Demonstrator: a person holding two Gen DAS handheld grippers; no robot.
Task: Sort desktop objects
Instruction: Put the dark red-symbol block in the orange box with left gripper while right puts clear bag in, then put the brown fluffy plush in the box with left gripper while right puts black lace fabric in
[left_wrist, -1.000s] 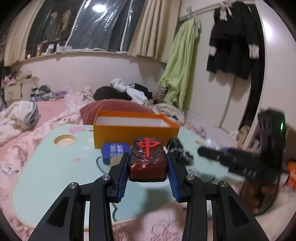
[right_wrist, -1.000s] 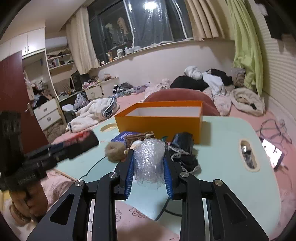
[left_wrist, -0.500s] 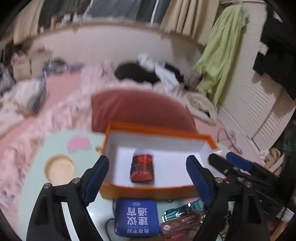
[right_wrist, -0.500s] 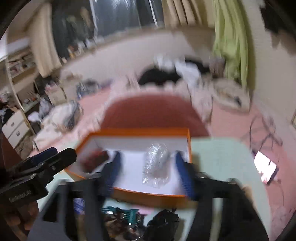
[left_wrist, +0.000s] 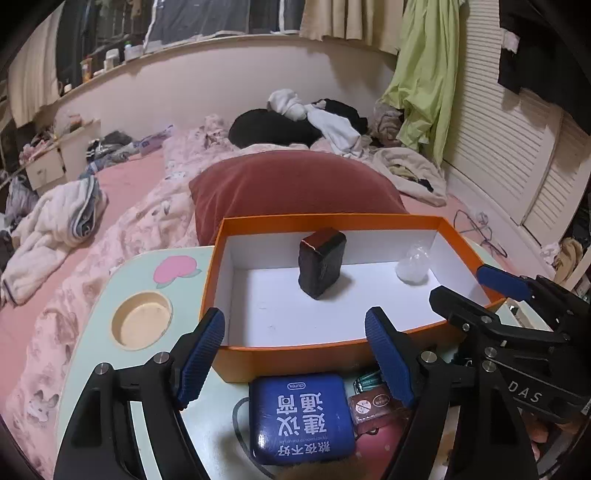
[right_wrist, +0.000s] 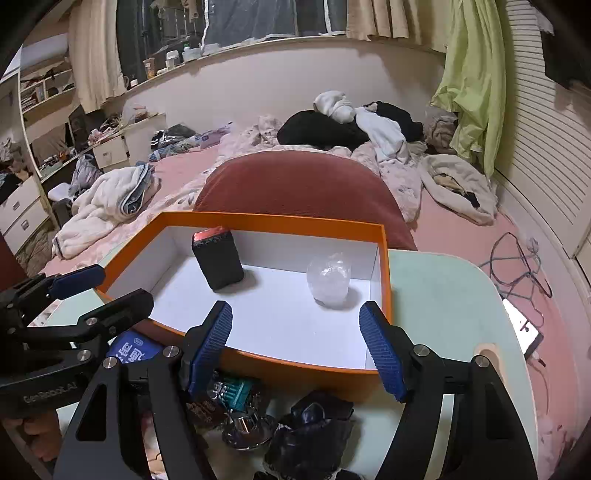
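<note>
Orange box (left_wrist: 295, 356) sits on our mint counter (left_wrist: 92, 325), and inside it a dark block (left_wrist: 321, 262) stands on end toward 12 o'clock, with a clear plastic wad (right_wrist: 328, 280) well apart at its 3 o'clock. Our left gripper (left_wrist: 295, 354) and right gripper (right_wrist: 295, 343) both hang spread wide, holding nothing, above the box's near wall. At 6 o'clock of the box lies a blue case (left_wrist: 301, 417).

Dim warm room light on my cams, soft shadows inside the orange box (left_wrist: 334, 221), both pics sharp, fisheye bends the edges w/ black vignette corners
</note>
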